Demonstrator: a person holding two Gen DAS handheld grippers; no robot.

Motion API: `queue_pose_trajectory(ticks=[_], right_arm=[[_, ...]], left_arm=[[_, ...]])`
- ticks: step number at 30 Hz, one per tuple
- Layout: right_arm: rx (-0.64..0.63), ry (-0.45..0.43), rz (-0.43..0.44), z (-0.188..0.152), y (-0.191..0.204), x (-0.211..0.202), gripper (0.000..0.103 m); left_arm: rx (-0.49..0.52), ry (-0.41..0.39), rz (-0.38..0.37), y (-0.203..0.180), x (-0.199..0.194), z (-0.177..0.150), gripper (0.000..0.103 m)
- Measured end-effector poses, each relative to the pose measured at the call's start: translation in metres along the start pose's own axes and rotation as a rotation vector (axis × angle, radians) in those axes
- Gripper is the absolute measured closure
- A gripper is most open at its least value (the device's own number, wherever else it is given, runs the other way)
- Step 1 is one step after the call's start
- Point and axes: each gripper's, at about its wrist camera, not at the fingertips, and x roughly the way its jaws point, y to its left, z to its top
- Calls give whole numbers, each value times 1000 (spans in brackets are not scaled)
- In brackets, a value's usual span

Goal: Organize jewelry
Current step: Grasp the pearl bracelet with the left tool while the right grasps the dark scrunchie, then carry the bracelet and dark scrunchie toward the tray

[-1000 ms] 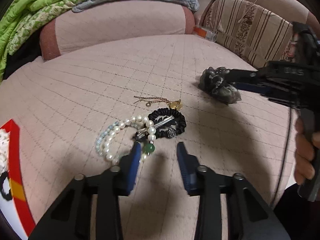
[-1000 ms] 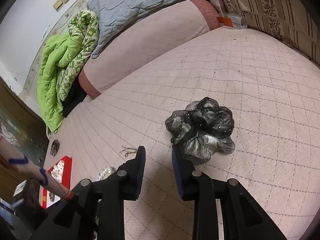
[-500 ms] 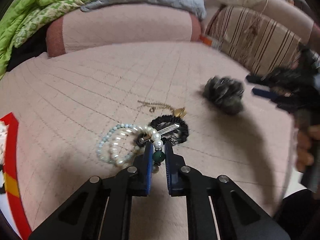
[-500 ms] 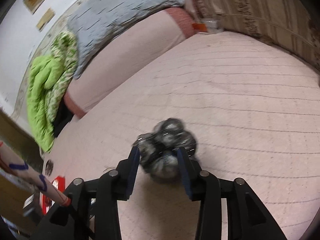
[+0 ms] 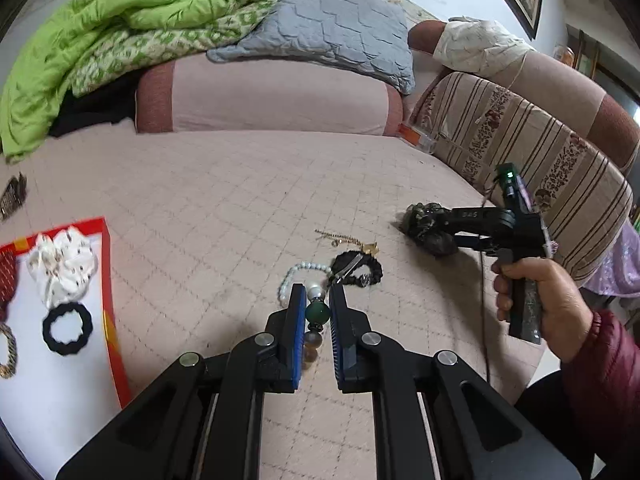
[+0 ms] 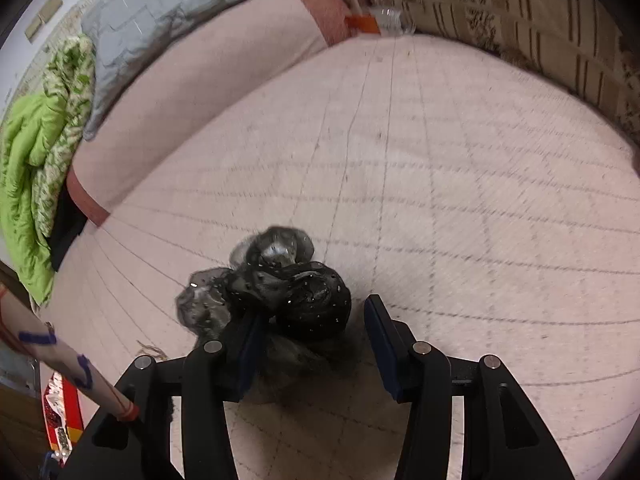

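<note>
My left gripper [image 5: 314,304] is shut on the green bead [image 5: 318,312] of a pearl bracelet [image 5: 296,280] and holds it a little above the pink bed. A black scrunchie with a silver clip [image 5: 358,268] and a thin gold chain [image 5: 348,240] lie just beyond. My right gripper [image 6: 312,324] is open around a dark grey ruffled scrunchie [image 6: 280,280], which lies between its fingers; it also shows in the left wrist view [image 5: 428,228]. A red-edged white tray [image 5: 108,280] at the left holds a white scrunchie [image 5: 62,268] and a black hair tie [image 5: 68,328].
A pink bolster [image 5: 260,96], grey pillow [image 5: 328,28] and green blanket [image 5: 100,32] lie at the back. A striped cushion [image 5: 520,140] lines the right side. A small bottle with an orange label [image 5: 418,138] lies in the corner.
My left gripper closed on the green bead and lifted and pulled the bracelet back. My right gripper moved forward, its jaws now around the dark scrunchie.
</note>
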Motion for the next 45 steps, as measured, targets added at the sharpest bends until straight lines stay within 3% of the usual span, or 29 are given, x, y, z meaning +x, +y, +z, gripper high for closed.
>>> queue_pose_trajectory(ticks=[2,3,6,9,12,16,26,45], right_arm=[[-30,-4,-25,-2,4,5,58],[-48,-8,-33,-3,6,6,80],[-53,-4,-3,-5,11,5,90],[-94,-86,27,-4,22,-15,90],[-142,-184,134,-6,39,-40,90],[-220,-213,240,-15,69,-52,90],[-371,-158,340,-54,122,-51,90],[-461,-114,426,-130,168,-73,90]], left_arm=[[-19,-1,-8,7,-1,0,92],[-28,-5,-14,11,-1,0,92],[-44,-24,-25,17,-4,3,92],[-59,-34,-26,22,-6,3,92],[-54,-45,-8,24,-6,5,92],[-39,-68,31,23,-7,6,92],[-23,-90,137,30,-7,7,92],[-34,-136,170,44,-40,0,92]])
